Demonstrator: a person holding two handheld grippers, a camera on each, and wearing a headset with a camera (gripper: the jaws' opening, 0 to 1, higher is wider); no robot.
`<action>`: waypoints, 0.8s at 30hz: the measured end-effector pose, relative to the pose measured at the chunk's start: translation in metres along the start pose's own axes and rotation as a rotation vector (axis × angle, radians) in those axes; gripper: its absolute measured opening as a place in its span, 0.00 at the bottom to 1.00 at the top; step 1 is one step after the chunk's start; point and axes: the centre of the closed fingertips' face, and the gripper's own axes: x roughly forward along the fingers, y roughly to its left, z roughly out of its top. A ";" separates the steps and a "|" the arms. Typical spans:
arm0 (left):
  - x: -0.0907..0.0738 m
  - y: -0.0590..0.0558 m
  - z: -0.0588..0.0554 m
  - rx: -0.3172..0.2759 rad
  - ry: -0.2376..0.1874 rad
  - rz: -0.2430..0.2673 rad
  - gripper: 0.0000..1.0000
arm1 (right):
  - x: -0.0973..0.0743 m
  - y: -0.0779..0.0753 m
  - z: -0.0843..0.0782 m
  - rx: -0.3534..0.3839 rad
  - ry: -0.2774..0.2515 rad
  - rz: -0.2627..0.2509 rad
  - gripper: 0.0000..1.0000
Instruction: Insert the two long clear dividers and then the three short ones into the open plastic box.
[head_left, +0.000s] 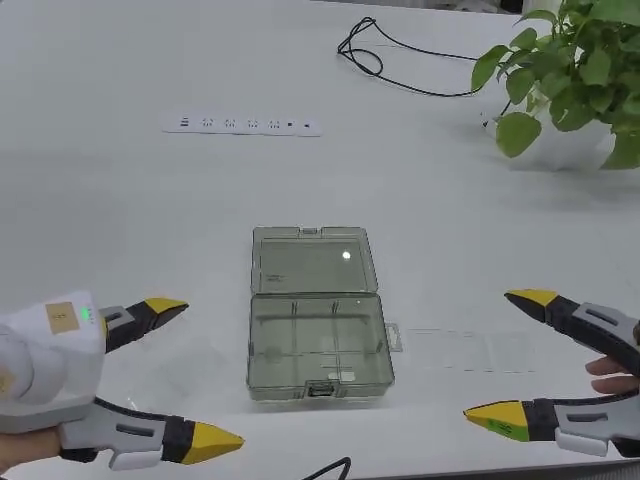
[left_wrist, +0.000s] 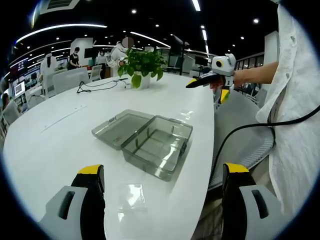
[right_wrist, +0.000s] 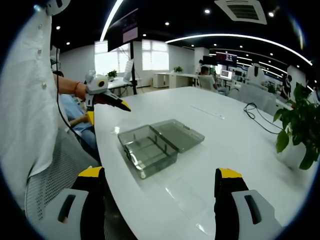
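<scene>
Smoke-grey plastic box (head_left: 318, 350) lies open at the middle of your white tabletop (head_left: 120, 220), with its lid (head_left: 313, 258) folded back flat on the far side. Just right of the box, clear dividers (head_left: 470, 350) lie flat on the tabletop, faint against the white, and how many there are cannot be told.

Your left gripper (head_left: 212, 370) hovers at the near left, well apart from the box. Its yellow-tipped jaws are spread wide with nothing between them. In the left gripper view a clear piece (left_wrist: 131, 196) lies on the tabletop just ahead, between the jaws but not touched by them.

Your right gripper (head_left: 488, 352) hangs at the near right, beside the dividers. Its jaws are also spread wide and hold nothing.

Far across the tabletop are a white power strip (head_left: 242, 123) to the left, a looped black cable (head_left: 400, 60) beyond it to the right, and a potted plant (head_left: 575, 70) at the far right corner.
</scene>
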 end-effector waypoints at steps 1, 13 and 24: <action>0.000 0.000 0.000 0.000 -0.001 0.000 1.00 | 0.000 0.000 0.000 0.000 -0.002 -0.001 0.91; -0.001 0.006 -0.002 -0.002 0.007 0.006 1.00 | 0.001 -0.002 0.001 0.003 -0.008 -0.010 0.91; -0.010 0.024 -0.008 -0.013 0.023 0.046 0.99 | 0.002 0.000 0.002 0.008 -0.007 -0.013 0.90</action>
